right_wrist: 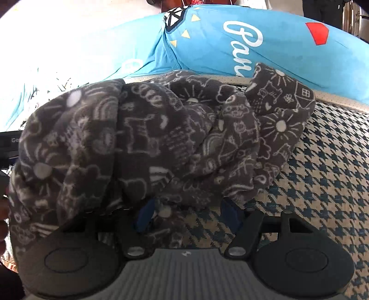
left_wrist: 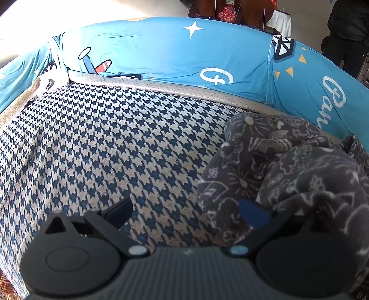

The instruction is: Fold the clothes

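A crumpled dark grey fleece garment point(left_wrist: 288, 166) with white doodle print lies bunched on a blue-and-cream houndstooth cloth point(left_wrist: 103, 143). My left gripper point(left_wrist: 186, 212) is open and low over the houndstooth cloth, its right finger point(left_wrist: 253, 212) touching the fleece's left edge. In the right wrist view the fleece garment point(right_wrist: 150, 138) fills the middle and left. My right gripper point(right_wrist: 189, 212) is open at the garment's near edge. Fleece drapes over its left finger point(right_wrist: 147, 212), while its right finger point(right_wrist: 230, 212) sits just under the fleece's near edge, above bare houndstooth cloth point(right_wrist: 322, 184).
Bright blue printed bedding point(left_wrist: 173, 50) curves along the far side behind a grey perforated border strip point(left_wrist: 161, 85). Wooden furniture legs point(left_wrist: 230, 9) and a person in dark clothes point(left_wrist: 346, 27) stand beyond it. A dark device point(right_wrist: 9, 143) sits at the left edge.
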{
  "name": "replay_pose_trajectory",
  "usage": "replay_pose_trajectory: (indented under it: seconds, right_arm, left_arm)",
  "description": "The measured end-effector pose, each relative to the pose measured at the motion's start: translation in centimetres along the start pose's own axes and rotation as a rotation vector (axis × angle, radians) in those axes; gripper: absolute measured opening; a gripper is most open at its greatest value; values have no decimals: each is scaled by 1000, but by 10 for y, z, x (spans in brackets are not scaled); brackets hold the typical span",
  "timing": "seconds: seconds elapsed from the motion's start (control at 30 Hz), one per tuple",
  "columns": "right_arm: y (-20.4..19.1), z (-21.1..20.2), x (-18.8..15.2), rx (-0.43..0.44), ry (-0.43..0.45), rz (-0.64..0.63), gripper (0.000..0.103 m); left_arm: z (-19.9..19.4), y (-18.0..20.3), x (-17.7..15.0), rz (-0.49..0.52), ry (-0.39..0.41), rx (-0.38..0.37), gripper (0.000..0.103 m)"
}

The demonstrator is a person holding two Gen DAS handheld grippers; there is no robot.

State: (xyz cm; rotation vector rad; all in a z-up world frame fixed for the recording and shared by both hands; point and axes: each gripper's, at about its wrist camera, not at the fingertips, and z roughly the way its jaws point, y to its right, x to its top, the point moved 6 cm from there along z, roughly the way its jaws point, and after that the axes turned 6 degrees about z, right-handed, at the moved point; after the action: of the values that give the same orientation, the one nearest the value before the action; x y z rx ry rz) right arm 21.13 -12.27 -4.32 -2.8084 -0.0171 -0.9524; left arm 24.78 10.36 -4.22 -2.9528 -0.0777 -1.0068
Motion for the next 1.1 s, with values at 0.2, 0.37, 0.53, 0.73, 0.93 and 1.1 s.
replay_pose_trajectory:
  seconds: [0.2,0.37,0.53,0.73,0.93,1.1]
  right_arm:
    - [2,-17,11,-11,48,20,66]
    - [8,-40,23,-48,126,17,67]
    - [14,-58,36,-59,222,51,67]
    - [4,-64,47,41,270,108,67]
    - [-17,-65,51,96,305,91,67]
    - [-26,-57,51,119,288,92,67]
  left_arm:
    - [-1,7,-1,15,3,-10,103]
    - [-1,11,-3,19,2,-20,103]
    - [0,15,-4,20,0,-28,103]
    - [1,19,-5,24,-2,-38,103]
    - [1,23,-8,41,-4,-49,103]
    - [1,29,-10,59,-7,-64,103]
